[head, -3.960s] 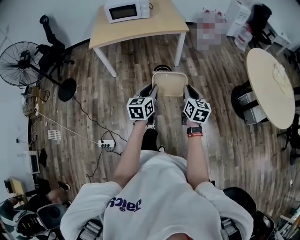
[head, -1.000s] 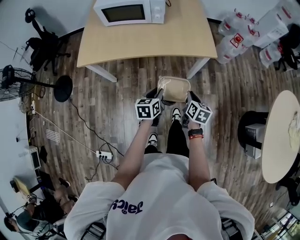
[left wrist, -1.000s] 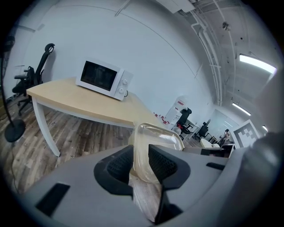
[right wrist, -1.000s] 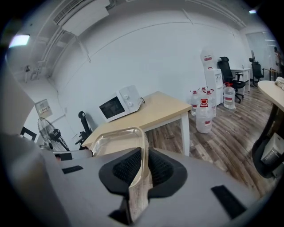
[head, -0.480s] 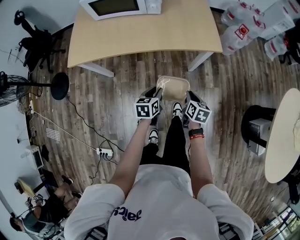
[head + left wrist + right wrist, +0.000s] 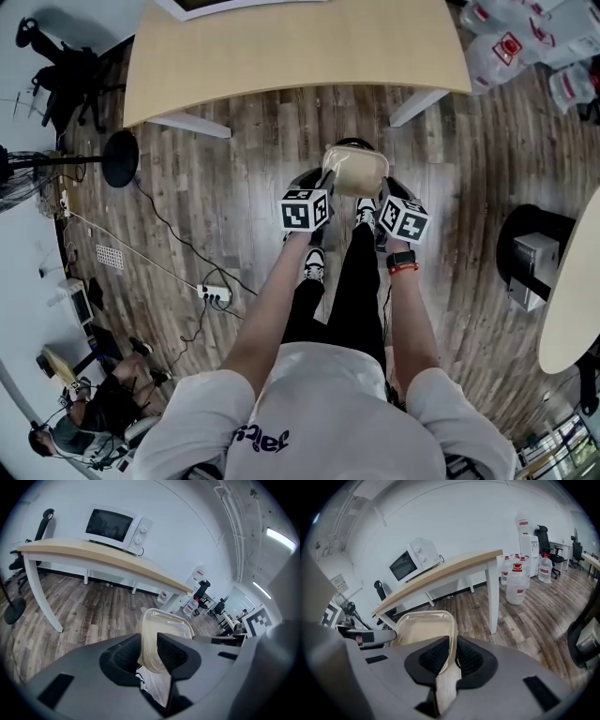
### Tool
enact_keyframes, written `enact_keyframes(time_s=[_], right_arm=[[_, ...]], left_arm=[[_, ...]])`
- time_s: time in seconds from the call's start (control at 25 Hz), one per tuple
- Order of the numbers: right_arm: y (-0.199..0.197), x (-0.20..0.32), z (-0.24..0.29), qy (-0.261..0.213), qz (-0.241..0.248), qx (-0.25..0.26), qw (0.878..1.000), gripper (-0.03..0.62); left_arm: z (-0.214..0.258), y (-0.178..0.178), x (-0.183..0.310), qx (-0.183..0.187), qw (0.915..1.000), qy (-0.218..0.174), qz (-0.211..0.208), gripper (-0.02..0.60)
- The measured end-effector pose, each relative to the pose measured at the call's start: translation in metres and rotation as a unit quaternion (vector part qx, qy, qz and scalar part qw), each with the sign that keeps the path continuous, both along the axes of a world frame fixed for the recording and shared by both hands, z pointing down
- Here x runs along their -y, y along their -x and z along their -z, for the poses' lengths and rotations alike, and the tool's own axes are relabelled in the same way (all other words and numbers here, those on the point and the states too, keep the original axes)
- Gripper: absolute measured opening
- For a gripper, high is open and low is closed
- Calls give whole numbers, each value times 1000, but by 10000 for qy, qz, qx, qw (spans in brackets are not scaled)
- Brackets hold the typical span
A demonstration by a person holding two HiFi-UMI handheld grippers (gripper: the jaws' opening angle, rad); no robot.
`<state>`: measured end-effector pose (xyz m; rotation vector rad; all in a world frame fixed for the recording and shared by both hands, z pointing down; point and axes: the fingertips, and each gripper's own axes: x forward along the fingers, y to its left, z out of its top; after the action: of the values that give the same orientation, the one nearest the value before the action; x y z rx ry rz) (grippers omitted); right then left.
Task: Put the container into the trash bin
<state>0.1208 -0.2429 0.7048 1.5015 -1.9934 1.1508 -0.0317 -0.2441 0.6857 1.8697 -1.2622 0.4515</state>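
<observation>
While it is pinched from both sides, container [image 6: 354,172]: held open side up, low in front of the person.
Left hand-held gripper [image 6: 149,649]: clamped on the container's left wall.
Right hand-held gripper [image 6: 451,654]: clamped on its right rim.
Change: container and both grippers have been lowered since a second ago. A dark round rim, judged to be the trash bin [image 6: 352,142], is now seen directly beneath.
Meaning: release is judged close, and the container is not yet dropped.
Surface: pale wooden surface [image 6: 281,52] ahead, with a microwave [image 6: 115,527] set on it.
Room: plank floor [image 6: 216,197], power strip [image 6: 214,293] at the left, water bottles [image 6: 518,581] beyond the surface.
</observation>
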Motion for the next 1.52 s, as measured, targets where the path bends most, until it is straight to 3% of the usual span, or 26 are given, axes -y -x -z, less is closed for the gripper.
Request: enact_keyframes(time_s=[0.76,1.52], right_arm=[[-11,34,-154,566,343,-244,9975,48],[-9,60,-280,874,732,-389,9927,44]], left_arm=[[-158,-9,29,-129,9973,645,318,112],[-283,-12,63,-6,9963,865,26,112]])
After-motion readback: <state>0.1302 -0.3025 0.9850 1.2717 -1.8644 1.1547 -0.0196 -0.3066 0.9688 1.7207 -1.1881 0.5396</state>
